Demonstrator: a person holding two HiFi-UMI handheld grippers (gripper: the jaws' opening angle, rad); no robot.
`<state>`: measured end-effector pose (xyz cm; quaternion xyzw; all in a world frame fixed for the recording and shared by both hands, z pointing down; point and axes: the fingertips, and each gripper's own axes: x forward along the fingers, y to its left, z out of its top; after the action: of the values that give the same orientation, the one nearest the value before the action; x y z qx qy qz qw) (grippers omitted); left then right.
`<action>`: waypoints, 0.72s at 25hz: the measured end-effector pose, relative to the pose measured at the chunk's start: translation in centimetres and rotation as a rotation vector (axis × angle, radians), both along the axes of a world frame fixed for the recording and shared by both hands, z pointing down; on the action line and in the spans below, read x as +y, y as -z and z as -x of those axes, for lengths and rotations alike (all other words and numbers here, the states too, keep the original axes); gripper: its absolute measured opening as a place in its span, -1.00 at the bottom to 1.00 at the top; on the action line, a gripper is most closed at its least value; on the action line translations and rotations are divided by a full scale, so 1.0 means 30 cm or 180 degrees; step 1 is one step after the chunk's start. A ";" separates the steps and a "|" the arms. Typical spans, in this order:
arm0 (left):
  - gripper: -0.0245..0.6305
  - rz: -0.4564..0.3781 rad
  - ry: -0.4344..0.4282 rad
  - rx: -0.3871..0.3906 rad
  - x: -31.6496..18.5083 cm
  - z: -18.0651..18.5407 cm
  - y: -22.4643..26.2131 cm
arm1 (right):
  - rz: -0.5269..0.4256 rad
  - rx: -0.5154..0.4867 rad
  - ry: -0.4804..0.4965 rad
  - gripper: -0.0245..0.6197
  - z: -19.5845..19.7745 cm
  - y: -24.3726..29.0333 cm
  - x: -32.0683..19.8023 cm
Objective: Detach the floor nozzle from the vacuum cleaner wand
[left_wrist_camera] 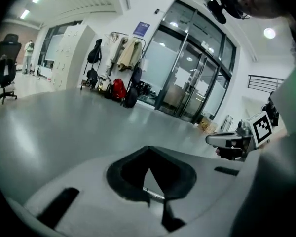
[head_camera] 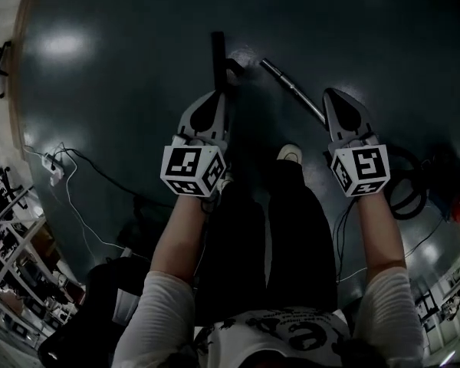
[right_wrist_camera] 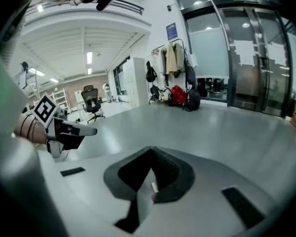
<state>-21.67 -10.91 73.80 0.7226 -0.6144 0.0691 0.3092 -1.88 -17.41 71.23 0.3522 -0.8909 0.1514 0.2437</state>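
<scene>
Both claws are held up in front of the person with nothing in them. The left claw has its jaws together, as its own view shows, and the right claw is closed the same way. The task's things lie on the dark floor below and beyond the tips. The floor nozzle is just past the left claw's tip, and the metal wand slants between the two claws, nearer the right one. In this dim head view the two look parted, with a small gap at the nozzle's neck, though I can't be sure the joint is fully free. If it is not, the main risk is going down with closed jaws. A shut tip would only knock the round wand, which would likely roll off across the smooth floor, or tip the nozzle over. Each claw would need to open before it comes near. A grip on the wand alone, with nothing steadying the nozzle, would probably drag both along rather than separate them. A black hose loop lies below and to the outside of the right claw, close to the person's feet, and could snag a step or a reaching arm.
</scene>
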 end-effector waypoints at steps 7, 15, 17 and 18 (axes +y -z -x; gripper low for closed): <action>-0.92 -0.0212 -0.0424 -0.0353 0.155 -0.078 0.899 | -0.0065 -0.0123 -0.0408 -0.91 -0.057 0.864 0.205; -0.92 -0.0845 -0.0436 -0.0545 0.221 -0.075 1.620 | -0.0531 -0.0276 -0.0495 -0.91 -0.050 1.499 0.348; -0.92 -0.0865 -0.0353 -0.0471 0.296 -0.063 1.713 | -0.0542 -0.0346 -0.0490 -0.91 -0.044 1.581 0.433; -0.92 -0.0879 -0.0316 -0.0446 0.324 -0.058 1.750 | -0.0568 -0.0379 -0.0475 -0.91 -0.038 1.616 0.464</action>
<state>-19.92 -1.18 21.30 0.7811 -0.6016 0.0494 0.1596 -0.73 -3.50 22.75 0.4282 -0.8850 0.1099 0.1462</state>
